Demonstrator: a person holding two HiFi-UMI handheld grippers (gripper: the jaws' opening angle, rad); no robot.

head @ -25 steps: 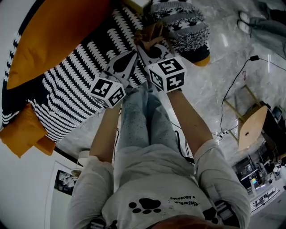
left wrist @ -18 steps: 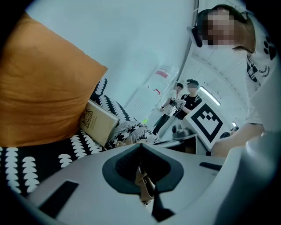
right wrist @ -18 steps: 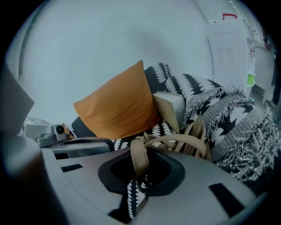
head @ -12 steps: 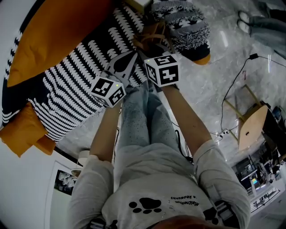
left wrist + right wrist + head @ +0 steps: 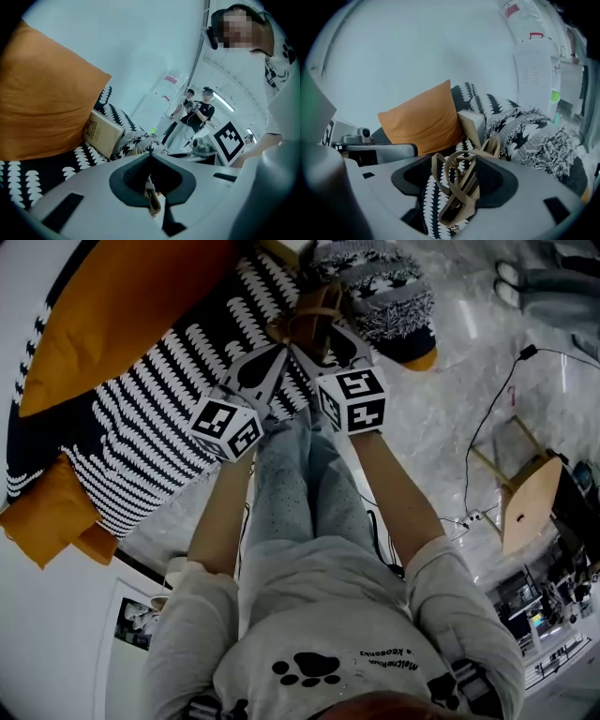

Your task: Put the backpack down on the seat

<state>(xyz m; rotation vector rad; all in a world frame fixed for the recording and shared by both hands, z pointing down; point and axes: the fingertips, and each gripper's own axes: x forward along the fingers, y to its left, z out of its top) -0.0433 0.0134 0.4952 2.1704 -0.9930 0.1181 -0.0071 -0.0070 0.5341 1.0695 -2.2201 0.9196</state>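
Note:
A small tan backpack (image 5: 317, 307) rests on the black seat with white leaf pattern (image 5: 169, 399), at its right end. My left gripper (image 5: 279, 352) is at the bag's near left side and is shut on one of its tan straps (image 5: 153, 199). My right gripper (image 5: 326, 338) is beside it, and its jaws are opening. In the right gripper view the backpack (image 5: 461, 187) and its looped straps lie between the spread jaws, and the pads stand clear of it. The seat (image 5: 433, 206) shows under the bag.
A large orange cushion (image 5: 122, 306) leans at the seat's back, with a beige book (image 5: 101, 133) beside it. A fringed black-and-white throw (image 5: 384, 287) lies just right of the bag. On the marble floor are a cable (image 5: 487, 418) and a wooden stool (image 5: 525, 502). Two people (image 5: 199, 112) stand far off.
The right gripper's jaws have spread apart from around the backpack's straps, and its cube has shifted slightly. The left gripper has stayed where it was, shut on the strap.

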